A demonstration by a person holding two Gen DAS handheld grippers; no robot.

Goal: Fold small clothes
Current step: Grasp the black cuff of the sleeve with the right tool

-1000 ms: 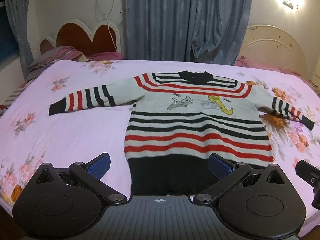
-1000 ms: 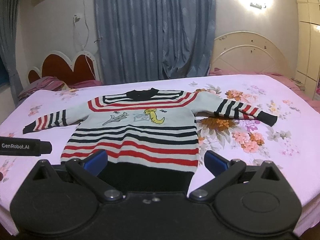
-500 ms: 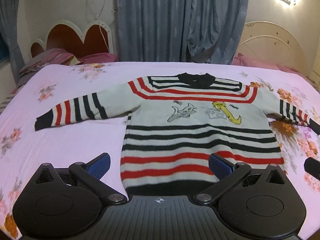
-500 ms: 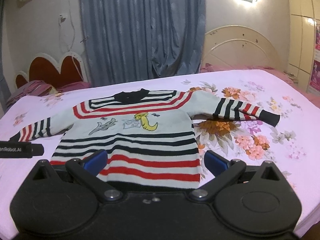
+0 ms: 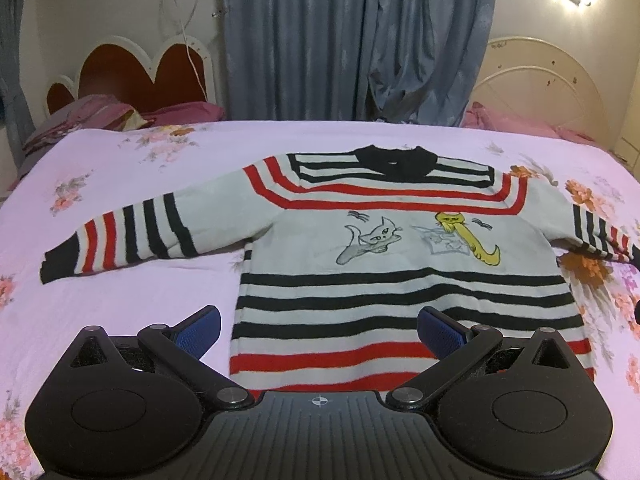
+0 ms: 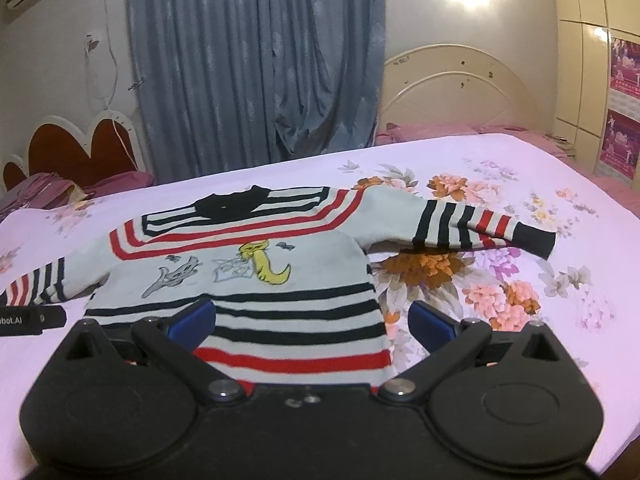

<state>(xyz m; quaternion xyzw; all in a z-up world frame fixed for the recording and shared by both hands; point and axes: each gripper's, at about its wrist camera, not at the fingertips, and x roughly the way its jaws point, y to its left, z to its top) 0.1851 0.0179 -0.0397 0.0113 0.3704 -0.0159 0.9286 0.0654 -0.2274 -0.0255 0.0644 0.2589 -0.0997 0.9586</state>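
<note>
Sweater (image 5: 400, 264) spread flat, front up, mid-frame on bed (image 5: 120, 312), sleeves out, ready for folding. Left gripper (image 5: 319, 330) and right gripper (image 6: 311, 318) low in frame over hem, jaws wide, empty.

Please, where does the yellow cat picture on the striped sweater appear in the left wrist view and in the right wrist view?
Left wrist view: the yellow cat is right of centre, on the sweater chest.
Right wrist view: it is left of centre, at mid-height.
Shared landmark: the black collar, above the cat in both views.
</note>
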